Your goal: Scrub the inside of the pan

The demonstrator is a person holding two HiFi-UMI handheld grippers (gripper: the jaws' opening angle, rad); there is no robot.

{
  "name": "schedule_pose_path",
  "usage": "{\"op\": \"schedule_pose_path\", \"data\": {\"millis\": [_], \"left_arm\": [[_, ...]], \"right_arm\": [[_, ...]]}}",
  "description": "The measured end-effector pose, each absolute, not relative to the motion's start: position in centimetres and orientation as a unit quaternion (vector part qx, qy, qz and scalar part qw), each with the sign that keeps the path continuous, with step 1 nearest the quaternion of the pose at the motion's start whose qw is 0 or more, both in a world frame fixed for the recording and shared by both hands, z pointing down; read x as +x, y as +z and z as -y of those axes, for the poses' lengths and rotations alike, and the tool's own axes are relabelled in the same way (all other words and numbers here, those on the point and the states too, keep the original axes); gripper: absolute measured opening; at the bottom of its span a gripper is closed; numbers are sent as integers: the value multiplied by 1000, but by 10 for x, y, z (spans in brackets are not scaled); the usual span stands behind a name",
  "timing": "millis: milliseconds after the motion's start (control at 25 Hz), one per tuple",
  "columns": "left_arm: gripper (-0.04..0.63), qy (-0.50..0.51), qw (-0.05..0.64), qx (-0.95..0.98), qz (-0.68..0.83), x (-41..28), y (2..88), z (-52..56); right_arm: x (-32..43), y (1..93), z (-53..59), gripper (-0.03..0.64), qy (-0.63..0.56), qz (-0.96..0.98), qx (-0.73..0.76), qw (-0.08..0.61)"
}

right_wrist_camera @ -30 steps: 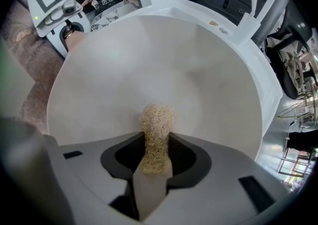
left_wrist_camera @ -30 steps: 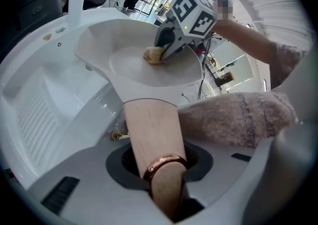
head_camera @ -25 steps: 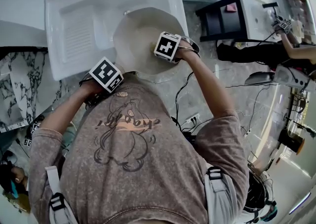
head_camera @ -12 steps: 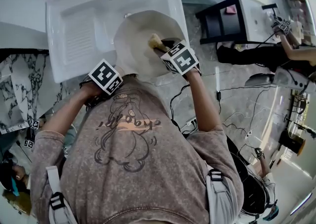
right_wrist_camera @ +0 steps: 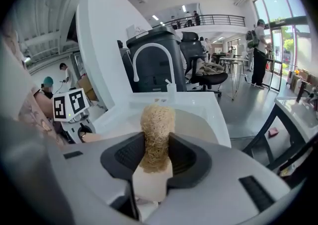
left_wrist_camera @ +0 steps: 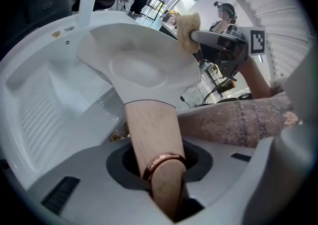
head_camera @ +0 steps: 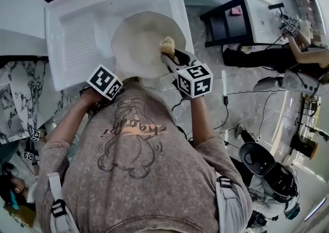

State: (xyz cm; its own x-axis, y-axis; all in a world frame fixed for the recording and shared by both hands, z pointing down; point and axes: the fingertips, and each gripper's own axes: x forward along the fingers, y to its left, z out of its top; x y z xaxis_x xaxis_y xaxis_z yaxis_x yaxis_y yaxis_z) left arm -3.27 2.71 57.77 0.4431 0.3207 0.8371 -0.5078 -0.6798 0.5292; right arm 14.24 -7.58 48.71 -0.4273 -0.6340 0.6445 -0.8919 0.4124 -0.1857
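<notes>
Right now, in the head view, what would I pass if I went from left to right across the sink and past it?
The sink's ribbed drainboard → pan → fibrous scrubber → black stand
</notes>
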Motion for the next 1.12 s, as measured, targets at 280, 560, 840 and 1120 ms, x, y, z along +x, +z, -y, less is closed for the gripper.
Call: {"op": "schedule_pose_path", "data": {"millis": [280, 560, 840, 1120], "left_arm": [[120, 515, 402, 750, 99, -50, 579, -20], [120, 479, 444, 737, 174, -92, 575, 1], [121, 449, 461, 715, 272, -138, 575, 22], [121, 432, 426, 713, 350, -155, 574, 39]], "right_arm": [[149, 475, 87, 153, 236, 807, 500, 208], [158, 488, 87, 155, 255, 802, 499, 206], [155, 514, 78, 155, 294, 790, 498, 204], [140, 534, 76, 155, 295, 788, 498, 210]]}}
